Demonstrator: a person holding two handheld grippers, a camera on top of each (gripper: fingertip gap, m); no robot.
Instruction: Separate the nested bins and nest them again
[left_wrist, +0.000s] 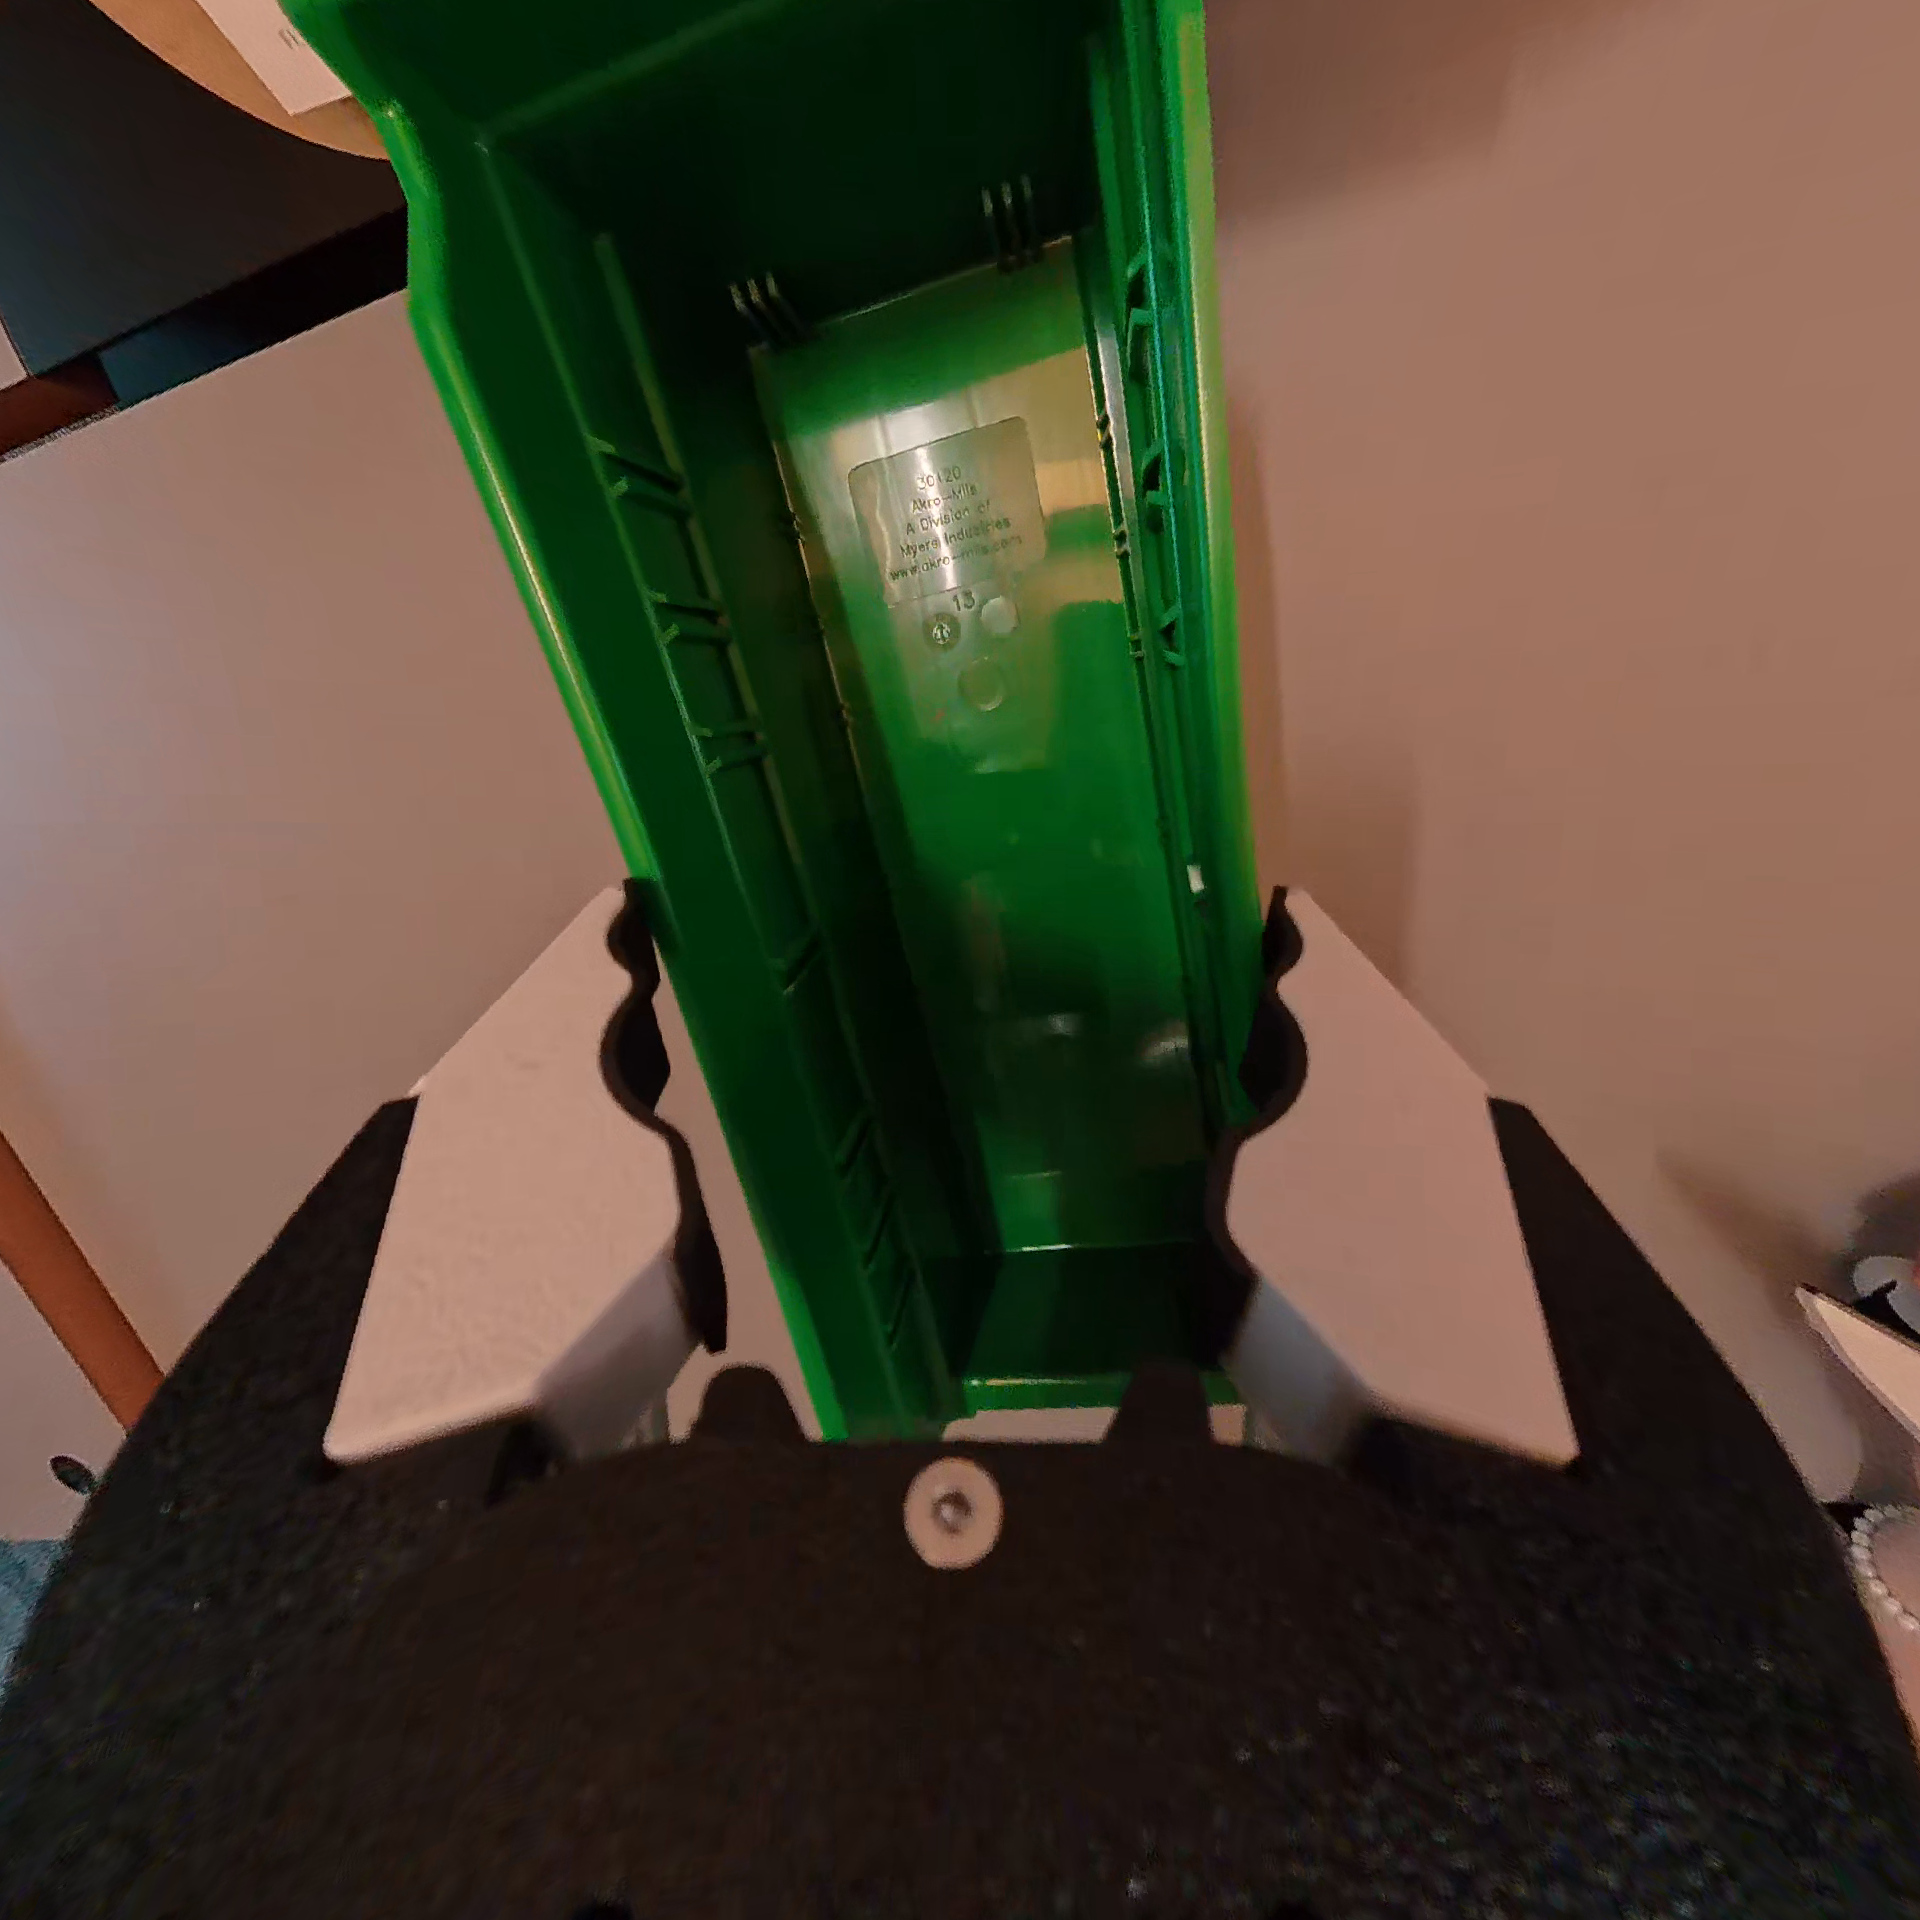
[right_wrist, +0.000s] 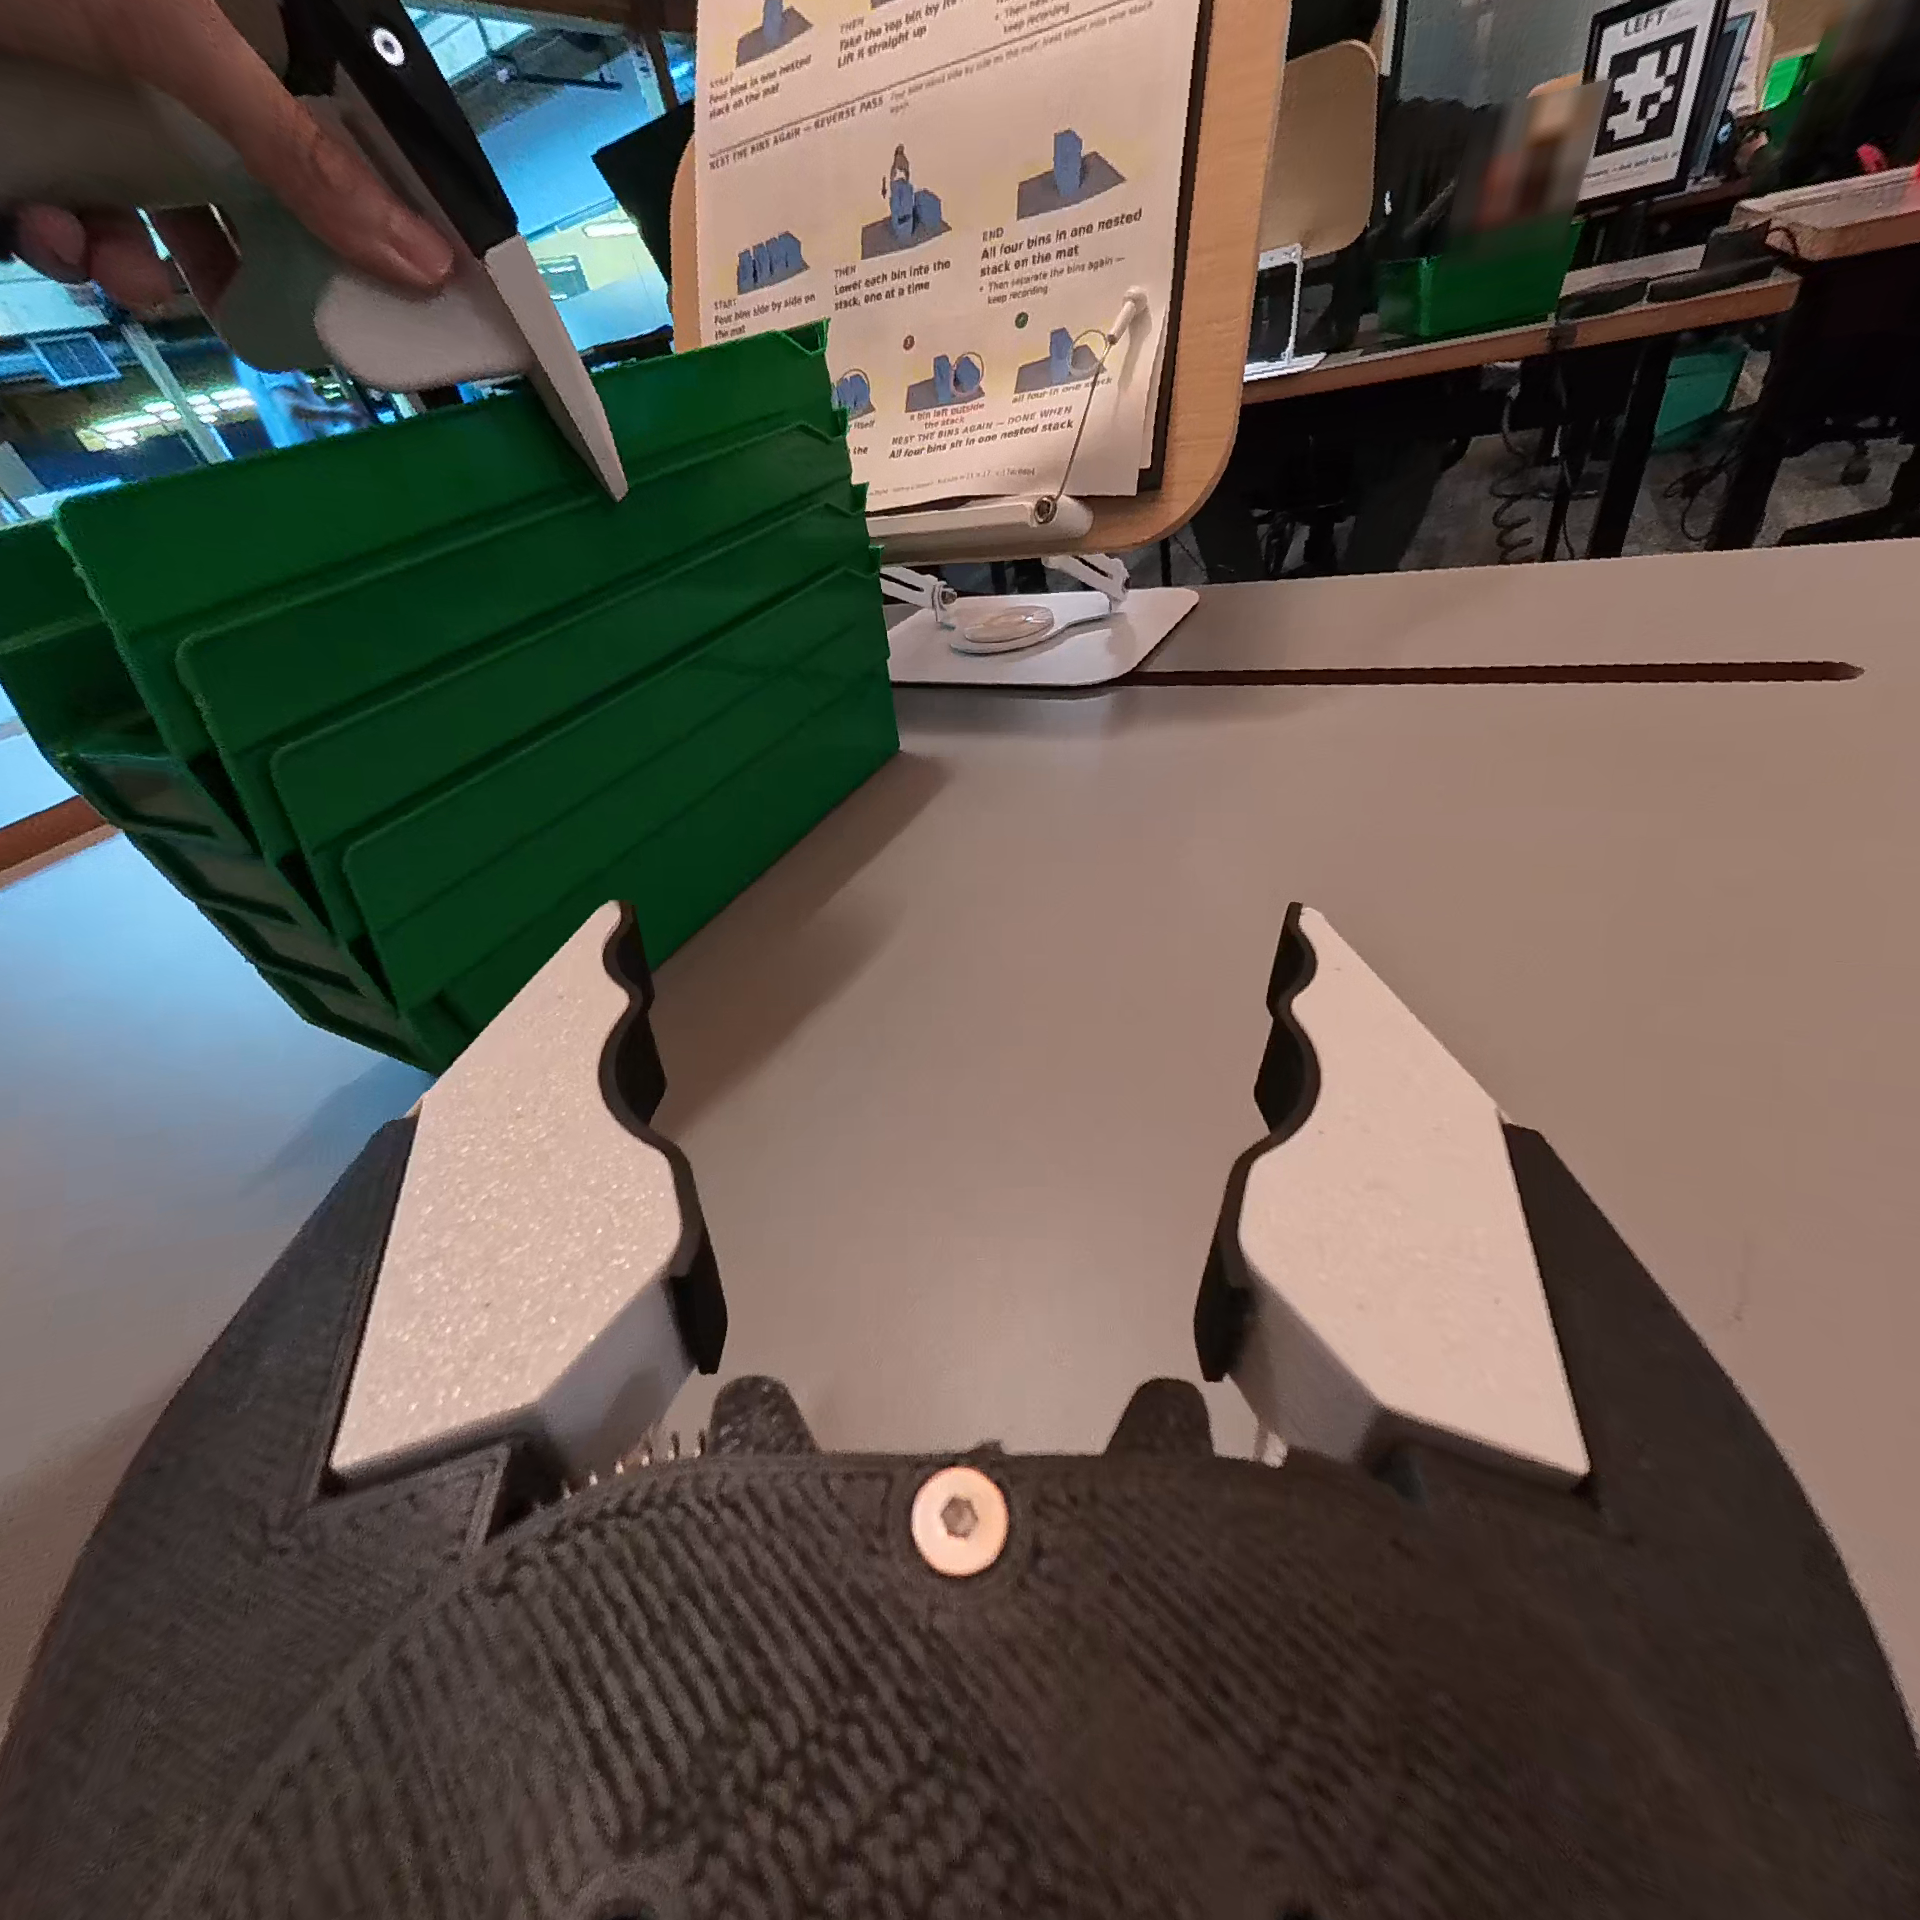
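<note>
My left tool (left_wrist: 961, 1023) looks straight down into the top green bin (left_wrist: 966, 644), one finger outside each long wall, the dark pads pressed against the rims, so I read it as closed on that bin across its narrow width. I hold it that way because the long walls are the only faces this span can clamp, and a grip near one end leaves the rest of the bin running ahead of the tool. From my right tool's camera the same left tool (right_wrist: 582, 416) comes down from above onto the upper rim of the nested stack (right_wrist: 499, 665), which sits ahead and to the left of my right tool, standing on the table (right_wrist: 1351, 883). The bins look nested in steps, each rim showing below the one above, so I judge the separating has barely begun and the top bin is the one to lift. My right tool (right_wrist: 961, 1023) hangs low over bare table, fingers spread wide with nothing between them, probably kept clear so the lift has room. Beyond it, ahead, a document stand (right_wrist: 966, 260) carries an illustrated instruction sheet
</note>
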